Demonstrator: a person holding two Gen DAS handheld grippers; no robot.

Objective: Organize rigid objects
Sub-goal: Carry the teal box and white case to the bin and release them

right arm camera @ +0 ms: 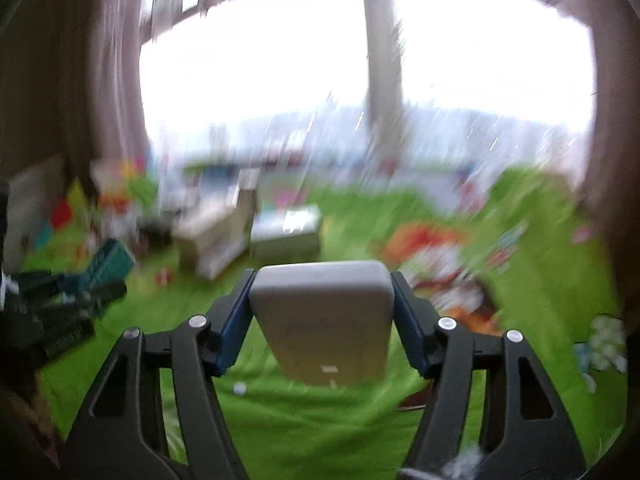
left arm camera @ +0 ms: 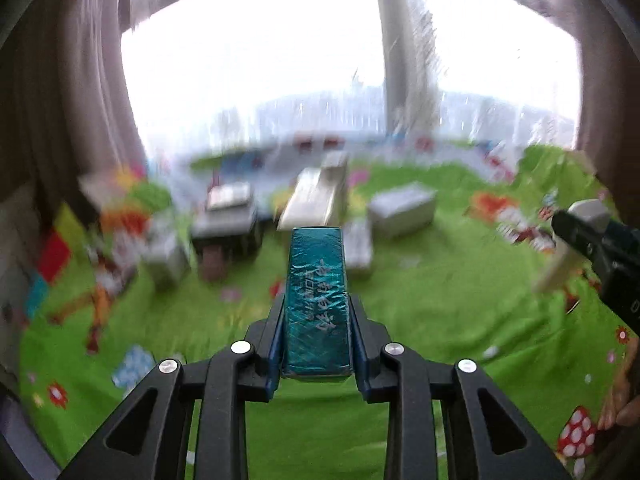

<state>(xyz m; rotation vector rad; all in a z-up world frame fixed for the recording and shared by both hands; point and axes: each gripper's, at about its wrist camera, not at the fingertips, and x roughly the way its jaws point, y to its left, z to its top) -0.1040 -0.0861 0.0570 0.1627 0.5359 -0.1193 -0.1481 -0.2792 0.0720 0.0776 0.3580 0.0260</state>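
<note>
Your left tool is pinching a narrow teal box across its two long sides, the box pointing forward and held clear above the green mat. It looks like a light, stiff carton wrapped in glossy film, so expect it to slide if the pinch eases; the pads sit near its rear end, which leaves the front free to swing.

Your right tool is clamped on a grey rounded block across its width, also off the mat. The shell looks hard and smooth, probably heavier than the carton, and the rounded corners give the pads little to bite, so keep to the flat side faces.

Ahead, blurred, a cluster of grey and dark boxes stands on the mat. Flat faces should stack well, but set each one down squarely.
</note>
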